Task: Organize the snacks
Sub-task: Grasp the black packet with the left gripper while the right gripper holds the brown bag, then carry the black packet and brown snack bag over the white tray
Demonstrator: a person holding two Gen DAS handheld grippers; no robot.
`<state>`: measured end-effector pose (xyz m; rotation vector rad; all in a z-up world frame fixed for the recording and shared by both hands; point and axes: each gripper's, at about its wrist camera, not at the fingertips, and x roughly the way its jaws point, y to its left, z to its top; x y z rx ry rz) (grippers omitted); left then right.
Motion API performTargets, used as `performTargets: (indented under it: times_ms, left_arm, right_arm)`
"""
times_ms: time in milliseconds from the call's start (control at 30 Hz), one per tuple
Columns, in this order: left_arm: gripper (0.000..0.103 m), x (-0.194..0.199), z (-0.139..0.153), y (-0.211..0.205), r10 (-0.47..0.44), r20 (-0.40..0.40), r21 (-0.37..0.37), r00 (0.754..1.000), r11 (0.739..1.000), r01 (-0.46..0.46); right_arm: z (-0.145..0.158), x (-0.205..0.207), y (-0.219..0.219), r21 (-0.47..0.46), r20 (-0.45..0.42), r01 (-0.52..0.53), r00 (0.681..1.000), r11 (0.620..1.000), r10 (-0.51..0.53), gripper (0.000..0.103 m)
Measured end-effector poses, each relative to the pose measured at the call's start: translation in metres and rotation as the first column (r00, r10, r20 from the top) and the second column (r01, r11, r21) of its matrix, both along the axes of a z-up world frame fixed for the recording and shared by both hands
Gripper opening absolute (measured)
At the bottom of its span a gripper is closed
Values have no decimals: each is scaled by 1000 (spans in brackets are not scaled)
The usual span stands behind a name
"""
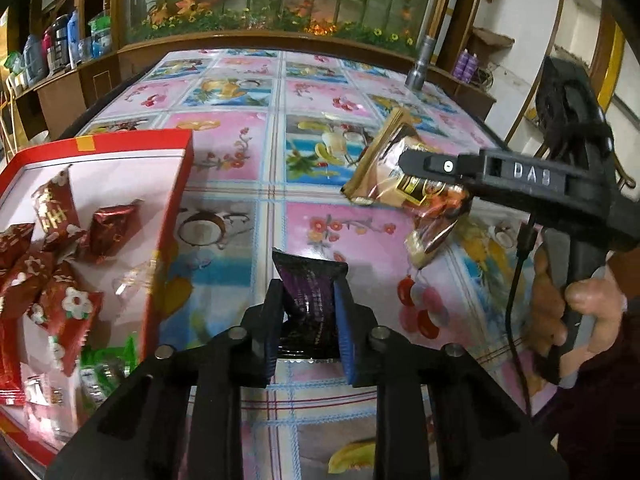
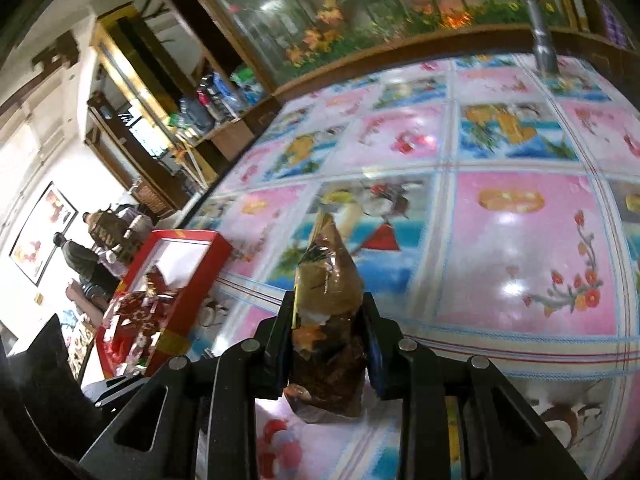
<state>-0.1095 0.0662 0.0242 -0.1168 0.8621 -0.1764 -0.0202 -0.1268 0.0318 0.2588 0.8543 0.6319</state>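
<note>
Both tongs are carrying: the left tongs (image 1: 308, 300) pinch a purple packet (image 1: 310, 296), the right tongs (image 2: 328, 336) a brown-gold packet (image 2: 328, 292), each seemingly needing to move over the red box (image 1: 168, 216) and let go.

Left hand-held gripper (image 1: 308, 312): jaws closed down on a dark purple packet (image 1: 310, 294), held low. Right hand-held gripper (image 2: 326, 332): jaws clamped on a brown-gold packet (image 2: 328, 300), raised, person's right hand (image 1: 576, 312) wrapped round the grip.

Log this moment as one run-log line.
left hand-held gripper: shut on purple packet | right hand-held gripper: shut on gold-brown packet | red box: holds snacks
</note>
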Motion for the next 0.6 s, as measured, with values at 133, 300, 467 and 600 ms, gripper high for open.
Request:
performTargets:
  times_ms: [133,300,467,600]
  left_arm:
    - [22,-8,16,13,15,43,-15,999,1000,-15]
    - [22,-15,32,34,51,86,-39,995,998,-48]
    - [22,-25,50,66,128,152,-12,980,992,-127]
    - [22,-33,55,97,209,185,25,960,976,-217]
  right_arm:
    - [4,-7,13,-7,33,-35,999,999,35,30]
    - [5,-13,25,-4,37,-42,998,999,42,29]
    - [17,-19,34,99,72,-67,996,993,60,28]
    - [23,-18,69,187,66,-135,990,973,125,28]
